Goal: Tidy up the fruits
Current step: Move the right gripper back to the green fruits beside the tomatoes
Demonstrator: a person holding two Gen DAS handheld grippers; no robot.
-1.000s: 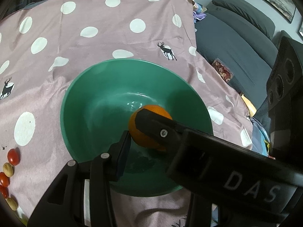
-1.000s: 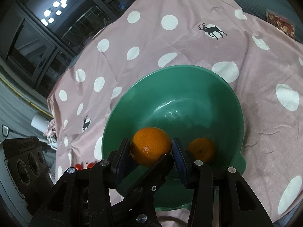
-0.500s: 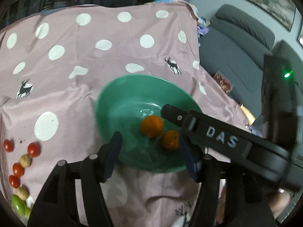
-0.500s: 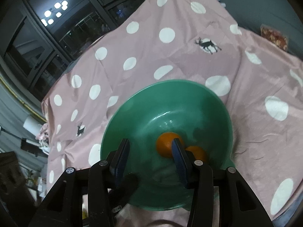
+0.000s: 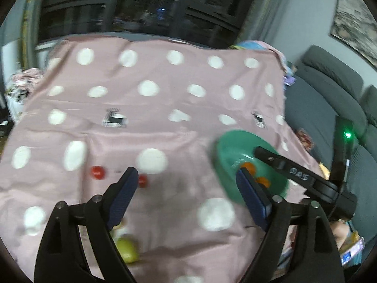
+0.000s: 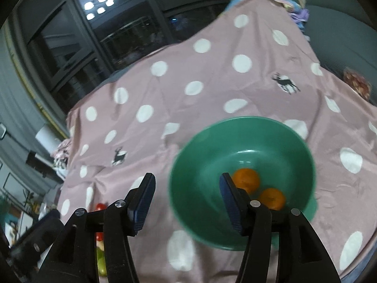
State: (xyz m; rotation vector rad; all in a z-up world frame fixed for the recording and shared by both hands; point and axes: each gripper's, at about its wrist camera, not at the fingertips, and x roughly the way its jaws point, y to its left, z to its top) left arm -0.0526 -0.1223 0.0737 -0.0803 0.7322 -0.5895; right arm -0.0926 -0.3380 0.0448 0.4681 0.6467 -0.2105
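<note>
Two round orange mandarins [image 6: 246, 180] lie side by side, apparently touching, in the bottom of the deep green plastic bowl [image 6: 278, 127], which stands on the pink cloth with white dots and small deer prints [image 6: 212, 82] covering the table. The right tool [image 6: 187, 197] hangs above the bowl's near left rim, its jaws opening with nothing between them; its right blue pad [image 6: 229, 197] hides part of the nearer mandarin.

The left wrist view is blurred. The left tool [image 5: 186, 194] is over bare cloth left of the bowl, its jaws also opening and empty. Its right finger covers the bowl's near edge and most of the mandarins. Beyond its left finger lie two small red tomatoes [image 5: 97, 172], one partly hidden by the pad. A yellow-green oval fruit [image 5: 128, 250] shows low beside the left finger, half cut off. The right tool's black body crosses the bowl's right side.
</note>
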